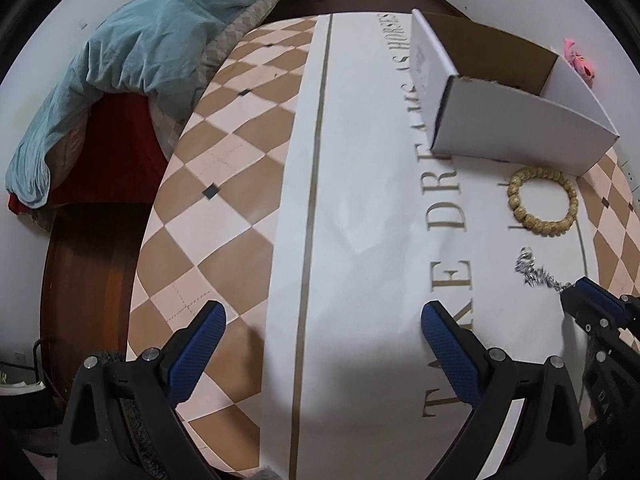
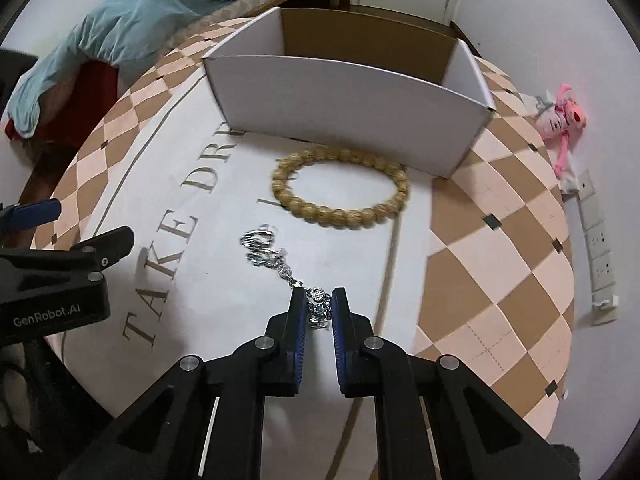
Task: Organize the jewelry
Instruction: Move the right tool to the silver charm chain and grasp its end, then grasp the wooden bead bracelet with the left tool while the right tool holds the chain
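Observation:
A silver chain bracelet (image 2: 276,258) lies stretched on the white tablecloth; my right gripper (image 2: 318,300) is shut on its near end, the rest trailing away on the cloth. It also shows in the left wrist view (image 1: 534,274), with the right gripper (image 1: 568,290) at its end. A tan beaded bracelet (image 2: 340,186) lies just beyond, in front of an open white cardboard box (image 2: 348,112). The beaded bracelet (image 1: 542,202) and the box (image 1: 516,128) show at the right of the left wrist view. My left gripper (image 1: 322,320) is open and empty over the cloth.
The round table (image 2: 500,248) has a tan and pink checked cloth with a lettered white centre. A bed with a blue duvet (image 1: 120,64) stands beyond it at the left. A pink plush toy (image 2: 560,120) and a power strip (image 2: 598,248) lie on the floor at the right.

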The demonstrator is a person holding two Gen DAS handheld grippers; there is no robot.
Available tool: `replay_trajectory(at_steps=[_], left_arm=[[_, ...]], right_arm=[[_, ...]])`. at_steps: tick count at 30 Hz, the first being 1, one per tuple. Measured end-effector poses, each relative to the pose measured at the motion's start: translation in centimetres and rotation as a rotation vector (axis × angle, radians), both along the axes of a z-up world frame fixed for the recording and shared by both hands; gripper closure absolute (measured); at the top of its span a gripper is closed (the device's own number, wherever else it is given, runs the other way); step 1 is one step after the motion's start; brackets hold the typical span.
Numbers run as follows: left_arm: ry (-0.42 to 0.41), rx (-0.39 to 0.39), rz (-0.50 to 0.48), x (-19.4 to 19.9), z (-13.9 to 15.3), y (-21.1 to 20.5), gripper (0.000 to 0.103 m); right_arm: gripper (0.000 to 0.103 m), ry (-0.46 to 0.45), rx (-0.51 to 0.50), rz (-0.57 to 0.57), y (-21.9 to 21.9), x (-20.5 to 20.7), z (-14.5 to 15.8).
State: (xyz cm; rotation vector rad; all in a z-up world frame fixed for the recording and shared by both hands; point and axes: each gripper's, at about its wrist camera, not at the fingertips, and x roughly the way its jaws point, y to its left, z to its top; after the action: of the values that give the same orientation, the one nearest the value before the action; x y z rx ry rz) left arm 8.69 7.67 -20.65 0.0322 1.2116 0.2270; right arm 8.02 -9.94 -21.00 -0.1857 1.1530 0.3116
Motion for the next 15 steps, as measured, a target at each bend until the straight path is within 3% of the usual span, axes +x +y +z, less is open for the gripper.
replay_trajectory(at_steps=[9,15], left_arm=[[-0.035,0.017,-0.124,2.4,1.5,-4.9,0.003],[-0.045,0.026,-0.341,4.3,1.4,-11.1,0.003]], right_arm=[[0.090,-0.020,0.082,-0.237,-9.3,2.8,2.6],[0.090,0.005,0.104,-0.356,-14.2,4.4,1.8]])
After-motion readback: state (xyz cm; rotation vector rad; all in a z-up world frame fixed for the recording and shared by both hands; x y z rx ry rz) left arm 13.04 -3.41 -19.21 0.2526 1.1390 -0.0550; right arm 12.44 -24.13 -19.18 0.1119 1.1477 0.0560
